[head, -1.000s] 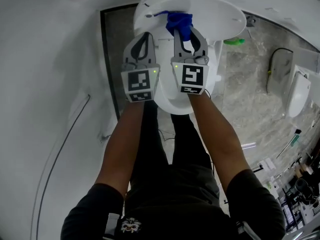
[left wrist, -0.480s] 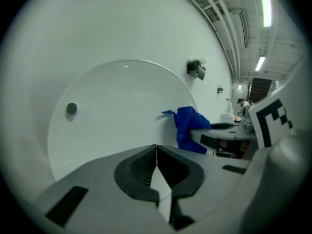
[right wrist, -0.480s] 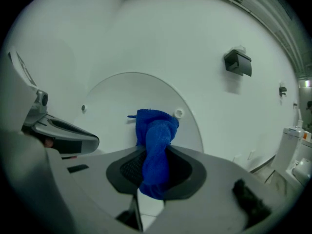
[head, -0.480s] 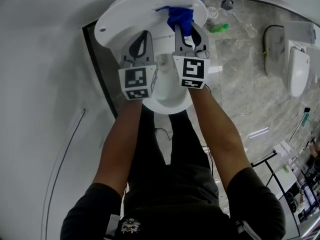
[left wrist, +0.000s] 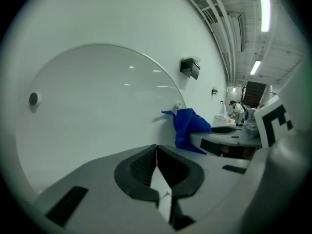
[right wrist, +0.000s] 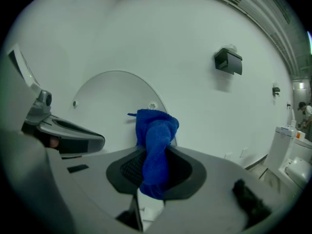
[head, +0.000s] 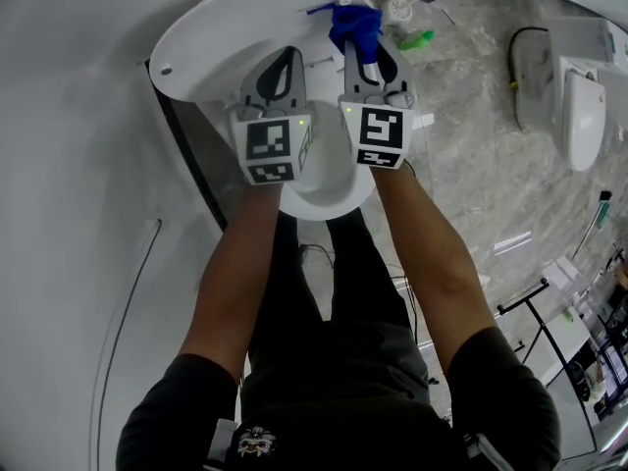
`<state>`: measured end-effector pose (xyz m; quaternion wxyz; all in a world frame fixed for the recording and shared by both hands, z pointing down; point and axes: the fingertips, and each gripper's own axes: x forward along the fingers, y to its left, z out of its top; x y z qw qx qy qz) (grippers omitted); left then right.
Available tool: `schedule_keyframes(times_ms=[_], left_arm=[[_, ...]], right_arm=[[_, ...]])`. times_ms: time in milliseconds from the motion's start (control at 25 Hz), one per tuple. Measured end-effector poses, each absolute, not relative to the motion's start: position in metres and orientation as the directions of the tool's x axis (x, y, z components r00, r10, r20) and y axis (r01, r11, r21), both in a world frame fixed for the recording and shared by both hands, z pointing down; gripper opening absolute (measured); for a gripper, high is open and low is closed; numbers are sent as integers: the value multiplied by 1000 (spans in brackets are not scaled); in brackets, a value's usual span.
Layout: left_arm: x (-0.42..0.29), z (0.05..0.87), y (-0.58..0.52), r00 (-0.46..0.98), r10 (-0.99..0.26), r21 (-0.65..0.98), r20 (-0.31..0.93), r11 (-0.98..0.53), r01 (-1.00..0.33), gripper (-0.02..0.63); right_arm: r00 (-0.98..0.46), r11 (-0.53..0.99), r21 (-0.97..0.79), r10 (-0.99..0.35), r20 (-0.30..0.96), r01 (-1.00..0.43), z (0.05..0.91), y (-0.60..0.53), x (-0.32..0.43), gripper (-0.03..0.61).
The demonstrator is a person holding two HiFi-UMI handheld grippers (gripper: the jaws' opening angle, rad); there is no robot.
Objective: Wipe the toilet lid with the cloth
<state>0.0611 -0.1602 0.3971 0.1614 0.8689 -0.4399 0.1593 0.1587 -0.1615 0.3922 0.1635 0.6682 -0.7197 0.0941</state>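
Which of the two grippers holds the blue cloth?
The right gripper: its jaws are shut on the cloth, which sticks out in front of them. The left gripper is also shut, but nothing is between its jaws.

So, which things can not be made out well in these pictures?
- Contact between cloth and toilet lid: the bunched cloth hides it in head and right gripper views.
- Toilet bowl: mostly under the left claw and right claw, head view.
- Green thing on the floor, head view: too small to name.
- Black wall box, right gripper view: too small to identify.
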Motion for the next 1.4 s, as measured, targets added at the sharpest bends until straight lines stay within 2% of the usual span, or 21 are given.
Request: schedule_keyframes(times_ms=[200, 400, 880, 1160, 1400], left_arm=[[30, 402, -152, 516, -740, 144, 431, -508, -849, 12], [-33, 417, -144, 428, -784, 121, 450, -421, -899, 12], [-164, 453, -115, 174, -848, 137, 501, -121, -983, 12], [-189, 464, -119, 143, -846, 116, 514, -96, -989, 12], [-169, 475, -126, 202, -829, 130, 521, -157, -979, 12]], right_arm=[[-112, 151, 80, -925, 364, -985, 394, -156, 127, 75], [-225, 257, 36, -899, 375, -966, 410, -155, 58, 75], [-478, 506, -37, -784, 396, -862, 438, -151, -85, 75], [-515, 538, -74, -743, 427, -839, 460, -150, -119, 75], [-479, 504, -71, -756, 446, -861, 472, -155, -108, 75]])
